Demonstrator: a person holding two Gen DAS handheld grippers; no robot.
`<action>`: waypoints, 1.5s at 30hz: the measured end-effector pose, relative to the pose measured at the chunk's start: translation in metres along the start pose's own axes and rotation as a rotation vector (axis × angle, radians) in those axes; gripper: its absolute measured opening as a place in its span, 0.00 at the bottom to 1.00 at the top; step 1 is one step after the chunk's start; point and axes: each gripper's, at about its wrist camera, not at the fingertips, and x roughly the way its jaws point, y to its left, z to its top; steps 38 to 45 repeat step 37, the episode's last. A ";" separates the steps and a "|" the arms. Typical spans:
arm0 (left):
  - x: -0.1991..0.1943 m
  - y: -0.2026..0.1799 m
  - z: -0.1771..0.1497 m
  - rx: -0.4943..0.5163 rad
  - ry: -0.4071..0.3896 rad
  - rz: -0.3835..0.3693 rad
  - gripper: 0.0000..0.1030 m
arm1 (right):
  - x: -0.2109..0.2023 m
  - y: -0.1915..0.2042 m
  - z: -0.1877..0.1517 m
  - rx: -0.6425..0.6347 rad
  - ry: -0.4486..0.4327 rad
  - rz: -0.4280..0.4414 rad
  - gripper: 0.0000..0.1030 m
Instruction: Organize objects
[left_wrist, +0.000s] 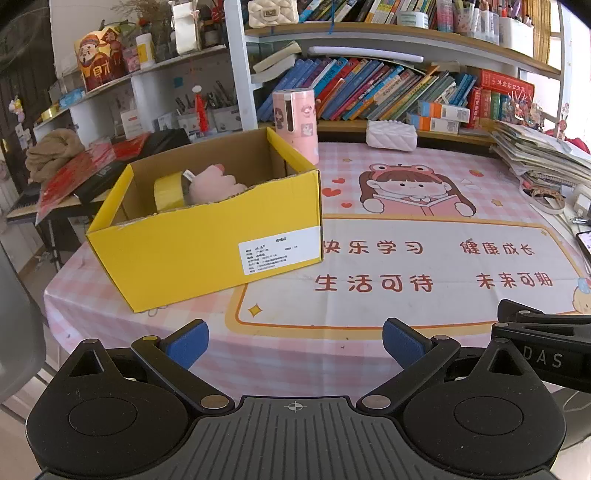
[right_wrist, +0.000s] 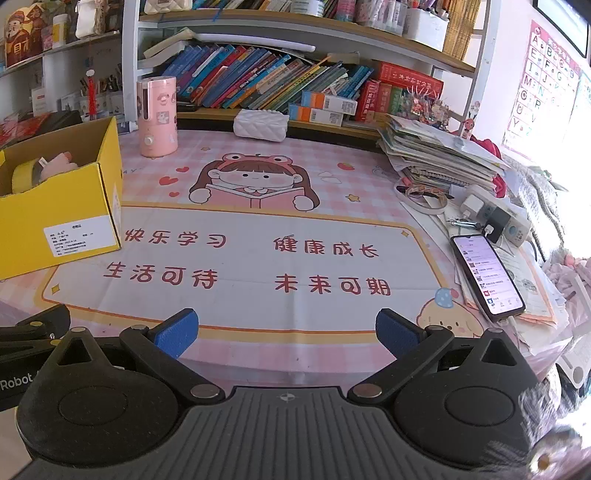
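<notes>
A yellow cardboard box (left_wrist: 207, 254) stands open on the left of the pink table mat (left_wrist: 424, 266). Inside it lie a pink plush toy (left_wrist: 216, 184) and a yellow tape roll (left_wrist: 168, 192). The box also shows in the right wrist view (right_wrist: 59, 221), with the plush (right_wrist: 61, 162) and the tape roll (right_wrist: 24, 175) inside. My left gripper (left_wrist: 295, 341) is open and empty, near the table's front edge, right of the box. My right gripper (right_wrist: 286, 332) is open and empty over the mat's front edge.
A pink cylinder container (right_wrist: 157, 114) and a white quilted case (right_wrist: 260, 125) stand at the back. A paper stack (right_wrist: 439, 151), hairbands (right_wrist: 424, 194), chargers (right_wrist: 495, 218) and a lit phone (right_wrist: 485, 275) fill the right side. Bookshelves (right_wrist: 277, 81) line the back.
</notes>
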 end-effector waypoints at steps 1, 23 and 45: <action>0.000 0.000 0.000 -0.001 0.001 0.000 0.98 | 0.000 0.000 0.000 0.000 0.000 -0.001 1.00; 0.000 0.006 -0.001 -0.022 0.009 -0.002 0.98 | -0.002 0.003 0.001 -0.003 -0.001 -0.006 1.00; 0.003 0.008 -0.002 -0.032 0.022 -0.011 0.98 | -0.003 0.006 0.002 -0.005 0.002 -0.005 1.00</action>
